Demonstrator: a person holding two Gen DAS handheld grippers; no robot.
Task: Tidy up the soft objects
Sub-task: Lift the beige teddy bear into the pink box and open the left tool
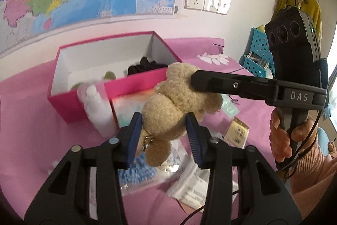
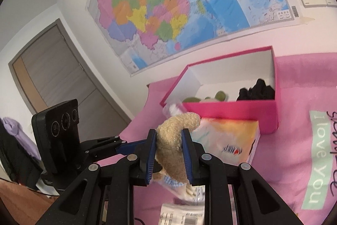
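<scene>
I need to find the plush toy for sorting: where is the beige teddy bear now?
The beige teddy bear is at the centre of both wrist views, above the pink bedspread, just in front of the pink box.

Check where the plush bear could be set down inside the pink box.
Pink box: bare white floor at its left end. Right end holds a black fabric bundle; green items sit mid-front. Bedspread before the box is crowded with packets.

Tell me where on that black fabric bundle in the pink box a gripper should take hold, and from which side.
Judging by its pose, grip the raised crumpled top of the black fabric bundle, coming from above. It sits tight in a corner of the pink box, so the walls likely block any sideways approach.
</scene>
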